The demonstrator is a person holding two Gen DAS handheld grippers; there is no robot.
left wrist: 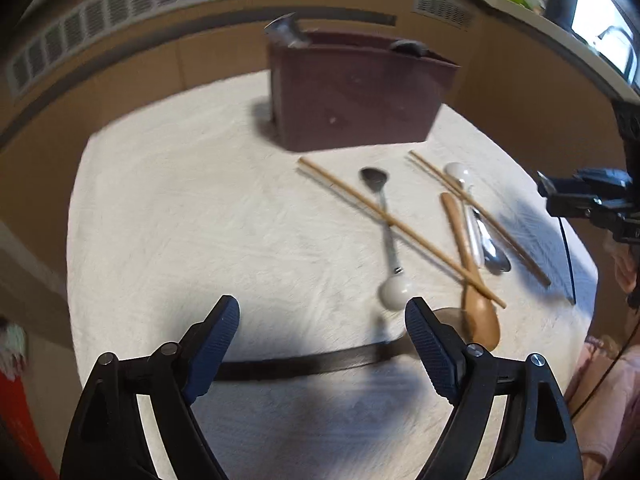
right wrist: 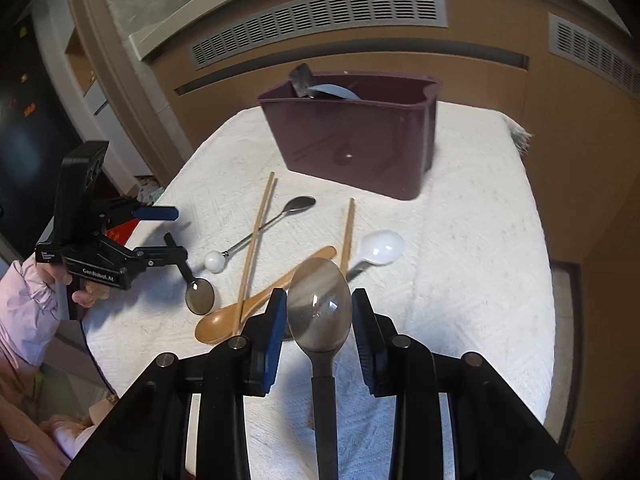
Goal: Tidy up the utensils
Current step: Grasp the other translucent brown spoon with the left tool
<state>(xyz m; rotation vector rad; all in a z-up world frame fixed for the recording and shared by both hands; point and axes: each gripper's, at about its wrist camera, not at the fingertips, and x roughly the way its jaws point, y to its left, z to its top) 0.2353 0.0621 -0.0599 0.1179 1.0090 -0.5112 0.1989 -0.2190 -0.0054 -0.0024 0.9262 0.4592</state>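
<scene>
A dark maroon utensil bin stands at the table's far side with a couple of utensils in it. On the white cloth lie chopsticks, a wooden spoon, a metal spoon with a white ball end, a white spoon and a steel spoon. My left gripper is open over a dark-handled spoon. My right gripper has its fingers on either side of a large dark-handled spoon, with small gaps showing.
The table is covered with a white textured cloth. Wooden panels with vent grilles stand behind it. The person's pink sleeve is at the left edge. A window is at the far right.
</scene>
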